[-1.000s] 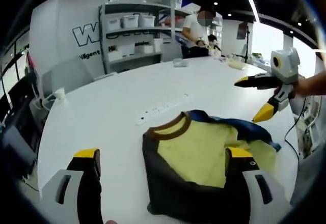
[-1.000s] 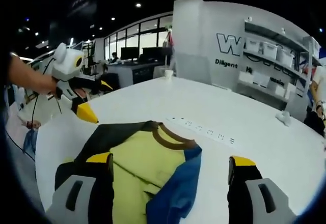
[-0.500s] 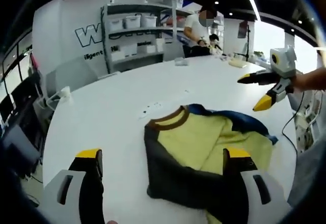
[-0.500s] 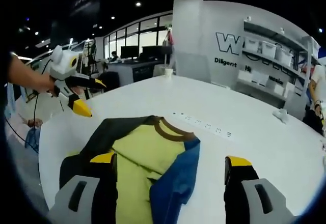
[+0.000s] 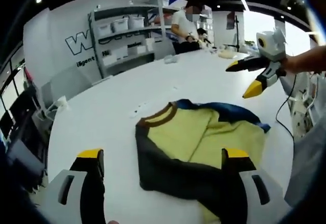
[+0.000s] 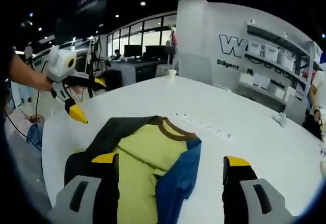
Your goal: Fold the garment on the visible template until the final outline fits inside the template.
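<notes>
The big round white table (image 5: 107, 117) carries the yellow garment with a brown collar, one dark grey sleeve and one blue sleeve (image 5: 204, 137). It lies already folded in on itself, near the table edge closest to me, both sleeves turned over the yellow body. I cannot make out any template outline on the white top, so I cannot tell if the shape fits it.

My left gripper (image 5: 162, 158) has its yellow-tipped jaws wide apart and holds nothing. My right gripper (image 6: 172, 162) is the same, spread and empty, above the blue sleeve side.

What I fear: if I pinch only the top layer of the blue sleeve (image 6: 175, 175), I think the fold under it will open and the outline will grow again. The cloth looks soft and loose, so a pull toward me could also drag it over the near edge of the table.

On the far wall (image 6: 214, 46) I read a large "W" and below it "Dilgeri", the rest hidden. A row of small dark marks (image 6: 204, 124) lies on the table beyond the collar, too small to read.
</notes>
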A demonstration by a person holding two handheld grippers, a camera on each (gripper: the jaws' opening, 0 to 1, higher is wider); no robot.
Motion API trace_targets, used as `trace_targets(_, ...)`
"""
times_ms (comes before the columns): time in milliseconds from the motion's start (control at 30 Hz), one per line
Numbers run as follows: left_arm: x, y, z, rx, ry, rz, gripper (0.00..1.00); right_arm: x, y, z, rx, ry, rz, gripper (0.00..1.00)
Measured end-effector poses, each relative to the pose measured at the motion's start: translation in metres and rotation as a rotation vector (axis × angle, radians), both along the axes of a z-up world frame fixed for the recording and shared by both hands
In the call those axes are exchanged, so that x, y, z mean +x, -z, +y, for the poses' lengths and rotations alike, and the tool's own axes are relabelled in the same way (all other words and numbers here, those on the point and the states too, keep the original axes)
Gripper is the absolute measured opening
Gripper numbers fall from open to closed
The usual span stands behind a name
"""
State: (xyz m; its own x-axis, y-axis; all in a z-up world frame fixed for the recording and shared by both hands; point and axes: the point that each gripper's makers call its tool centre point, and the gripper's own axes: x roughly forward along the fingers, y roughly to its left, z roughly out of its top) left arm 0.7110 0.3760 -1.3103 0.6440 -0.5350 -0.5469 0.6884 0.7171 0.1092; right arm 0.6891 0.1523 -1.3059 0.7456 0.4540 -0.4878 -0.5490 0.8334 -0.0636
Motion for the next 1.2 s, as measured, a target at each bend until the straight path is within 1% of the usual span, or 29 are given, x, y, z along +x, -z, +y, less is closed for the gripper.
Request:
trace_targets(200, -0.008, -0.006, 0.003, -0.022, -0.019, -0.002, 0.92, -0.014, -0.002, 0.004, -0.004, -0.005, 0.000, 0.80)
trace_targets(367, -0.017, -0.003, 0.008, -0.020, -0.033, -0.002, 0.91, -0.023, -0.003, 0.008, 0.006, -0.007, 0.006, 0.79)
trace_targets(533, -0.028, -0.002, 0.012, -0.031, -0.048, 0.003, 0.90, -0.031, -0.007, 0.009, 0.013, -0.003, 0.003, 0.78)
trace_targets(733, -0.043, 0.001, 0.015, -0.032, -0.045, 0.000, 0.89, -0.042, -0.007, 0.010, 0.021, 0.008, 0.000, 0.77)
trace_targets(867, -0.054, 0.003, 0.017, -0.023, -0.038, -0.002, 0.88, -0.052, -0.004, 0.011, 0.024, 0.007, 0.006, 0.77)
trace_targets(933, -0.058, 0.005, 0.018, -0.031, -0.041, 0.003, 0.88, -0.056, -0.002, 0.011, 0.028, 0.009, 0.006, 0.77)
trace_targets(1033, -0.067, 0.005, 0.018, -0.040, -0.038, -0.007, 0.86, -0.062, 0.002, 0.011, 0.034, 0.011, 0.005, 0.77)
trace_targets(1133, -0.071, 0.007, 0.018, -0.041, -0.038, -0.010, 0.86, -0.069, 0.005, 0.009, 0.028, 0.012, -0.002, 0.78)
trace_targets(1200, -0.074, 0.008, 0.019, -0.045, -0.038, -0.010, 0.86, -0.072, 0.006, 0.007, 0.040, 0.018, -0.004, 0.78)
